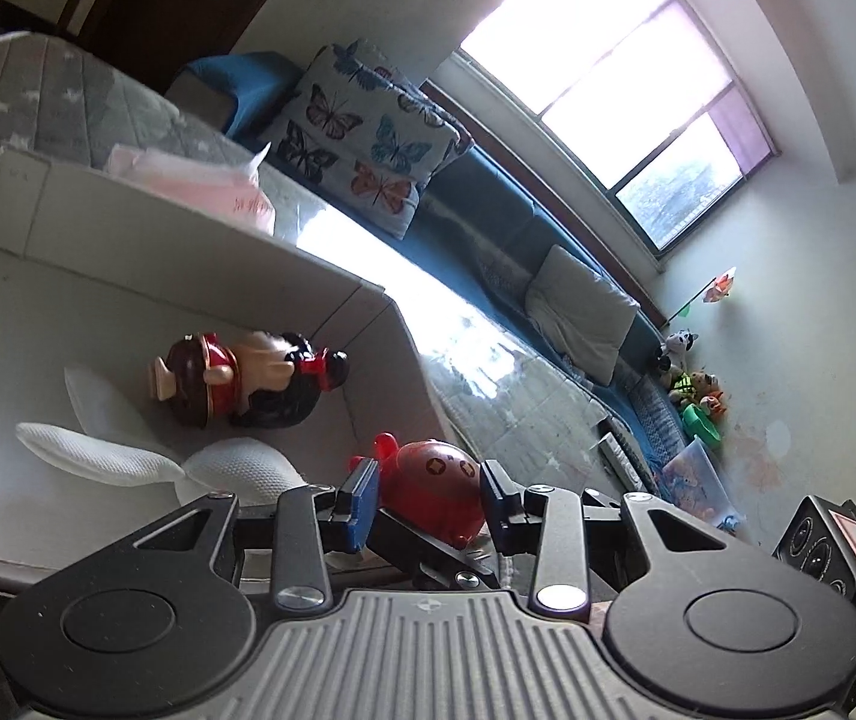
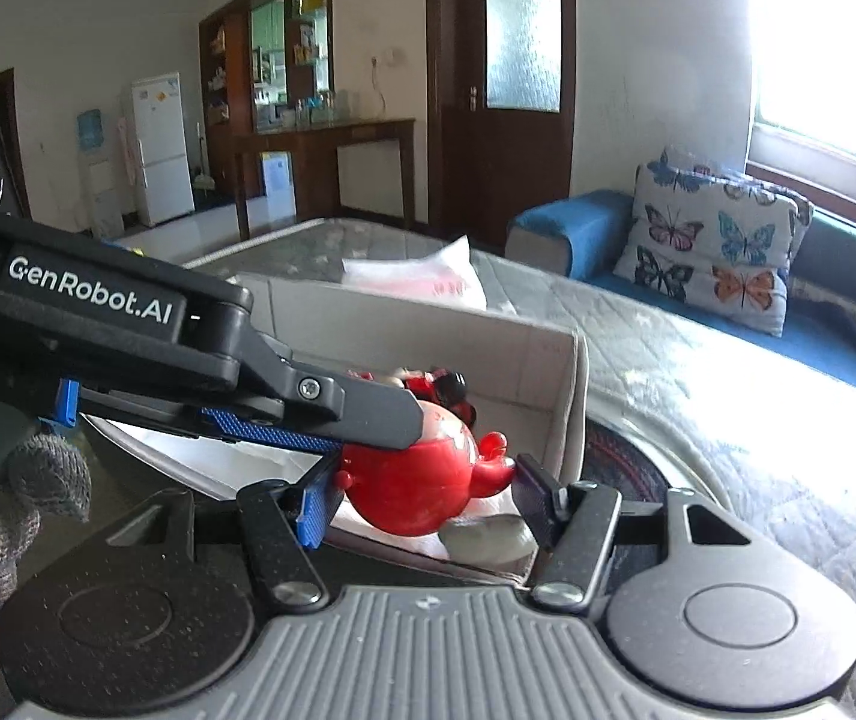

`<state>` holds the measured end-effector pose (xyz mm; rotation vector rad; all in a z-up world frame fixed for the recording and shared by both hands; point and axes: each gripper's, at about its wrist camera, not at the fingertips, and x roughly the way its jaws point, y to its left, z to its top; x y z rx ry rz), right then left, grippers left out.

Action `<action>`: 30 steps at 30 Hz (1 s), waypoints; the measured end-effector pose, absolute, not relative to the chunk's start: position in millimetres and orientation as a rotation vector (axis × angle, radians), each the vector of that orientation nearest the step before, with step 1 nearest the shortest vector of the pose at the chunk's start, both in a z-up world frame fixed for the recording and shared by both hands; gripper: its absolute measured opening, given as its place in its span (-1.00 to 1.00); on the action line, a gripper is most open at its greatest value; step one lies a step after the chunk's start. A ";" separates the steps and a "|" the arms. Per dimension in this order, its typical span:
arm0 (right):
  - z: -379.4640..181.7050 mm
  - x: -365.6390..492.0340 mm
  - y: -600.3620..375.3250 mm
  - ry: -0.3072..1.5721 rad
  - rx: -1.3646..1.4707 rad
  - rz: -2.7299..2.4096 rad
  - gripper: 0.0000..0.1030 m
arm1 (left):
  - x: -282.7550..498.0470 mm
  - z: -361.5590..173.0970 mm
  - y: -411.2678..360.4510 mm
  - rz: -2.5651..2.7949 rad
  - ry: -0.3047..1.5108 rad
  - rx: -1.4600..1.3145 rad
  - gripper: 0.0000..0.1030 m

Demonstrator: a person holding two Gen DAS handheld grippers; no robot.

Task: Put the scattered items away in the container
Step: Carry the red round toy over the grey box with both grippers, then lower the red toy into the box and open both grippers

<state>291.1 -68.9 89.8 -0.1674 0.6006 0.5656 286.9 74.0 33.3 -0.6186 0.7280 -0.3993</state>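
A red round pig toy (image 1: 437,489) sits between the blue pads of my left gripper (image 1: 428,492), which is shut on it over the near corner of a white cardboard box (image 1: 332,273). The right wrist view shows the same toy (image 2: 422,489) between the fingers of my right gripper (image 2: 422,498), with the left gripper's finger (image 2: 284,432) pressed on top of it. Inside the box lie a doll in a red dress (image 1: 248,381) and white mesh items (image 1: 116,453). A pale grey object (image 2: 485,537) lies under the toy.
The box stands on a grey quilted bed (image 2: 698,372). A pink plastic bag (image 1: 188,180) lies beyond the box. A blue sofa with a butterfly pillow (image 1: 362,132) runs along the window wall. A gloved hand (image 2: 14,504) holds the left gripper.
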 end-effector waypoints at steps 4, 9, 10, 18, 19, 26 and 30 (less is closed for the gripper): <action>82.5 291.3 -71.3 0.592 -0.173 0.560 0.22 | 292.3 24.4 72.4 -0.384 0.752 -0.615 -0.24; 83.6 288.1 -75.8 0.579 -0.163 0.553 0.23 | 294.4 21.3 71.3 -0.377 0.754 -0.625 -0.24; 84.3 286.6 -76.5 0.577 -0.164 0.552 0.23 | 295.3 21.2 71.1 -0.375 0.757 -0.627 -0.24; 98.4 262.3 -87.4 0.542 -0.160 0.549 0.34 | 301.8 21.8 67.8 -0.356 0.768 -0.632 -0.24; 98.7 259.3 -88.5 0.540 -0.156 0.549 0.35 | 302.1 20.8 68.0 -0.352 0.769 -0.633 -0.24; 98.3 246.9 -93.8 0.539 -0.151 0.550 0.43 | 301.8 19.2 70.0 -0.336 0.781 -0.640 -0.24; 95.7 244.9 -96.8 0.549 -0.143 0.544 0.44 | 300.3 20.9 71.7 -0.324 0.781 -0.633 -0.24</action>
